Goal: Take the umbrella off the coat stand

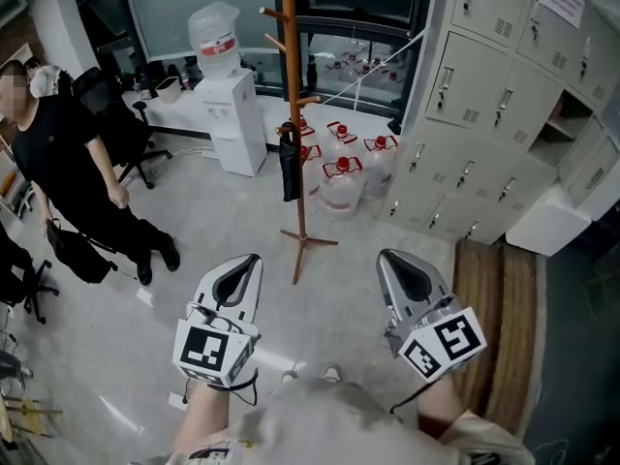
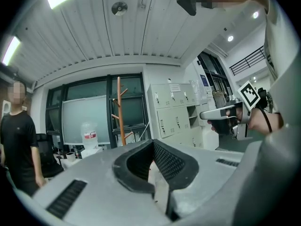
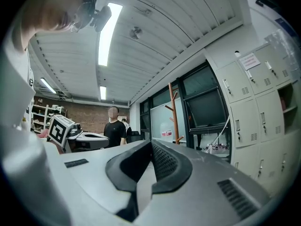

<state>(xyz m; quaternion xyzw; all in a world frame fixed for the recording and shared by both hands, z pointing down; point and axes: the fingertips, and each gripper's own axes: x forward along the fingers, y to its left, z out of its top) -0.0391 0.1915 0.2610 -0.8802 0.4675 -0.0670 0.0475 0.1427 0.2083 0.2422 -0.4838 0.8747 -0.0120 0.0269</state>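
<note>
A brown wooden coat stand (image 1: 294, 114) rises from the grey floor ahead of me. A folded black umbrella (image 1: 289, 163) hangs from one of its lower pegs. My left gripper (image 1: 244, 264) and right gripper (image 1: 395, 263) are held level and side by side, well short of the stand. Both are shut with nothing between the jaws. The stand's trunk (image 2: 121, 112) shows far off in the left gripper view, over my left gripper (image 2: 153, 166). In the right gripper view the stand (image 3: 173, 114) is equally distant beyond my right gripper (image 3: 149, 166); the umbrella is hidden in both gripper views.
A person in black (image 1: 68, 177) stands at the left by office chairs. A white water dispenser (image 1: 231, 109) and several water jugs (image 1: 341, 177) sit behind the stand. Grey lockers (image 1: 504, 114) line the right side, with a wooden bench (image 1: 499, 308) near my right arm.
</note>
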